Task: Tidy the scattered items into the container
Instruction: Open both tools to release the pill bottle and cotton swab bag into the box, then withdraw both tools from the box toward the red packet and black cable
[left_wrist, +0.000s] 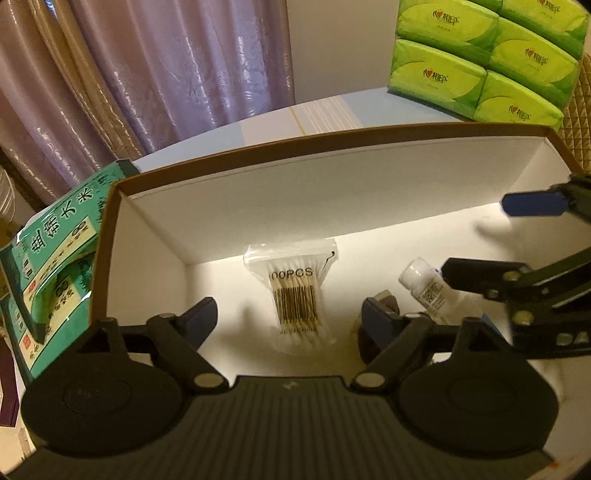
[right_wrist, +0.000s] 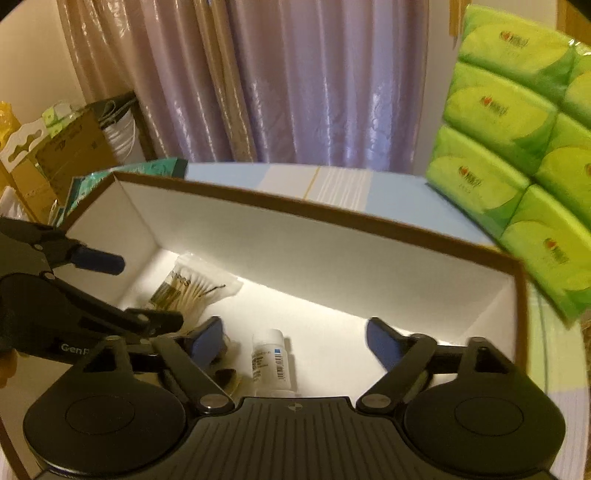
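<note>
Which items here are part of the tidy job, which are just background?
Job:
- white box
- cotton swab bag, lying in the box
- small white bottle, lying in the box
- left gripper and right gripper, both open

Background:
- green tissue packs
- teal rice bag
- curtain

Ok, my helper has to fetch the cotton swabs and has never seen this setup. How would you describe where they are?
Find the open box with white inside walls and a brown rim, on the table in front of the curtain. On its floor lies the bag of cotton swabs, left of a small white-capped bottle. It is the only clear flat bag, printed with a barcode.
</note>
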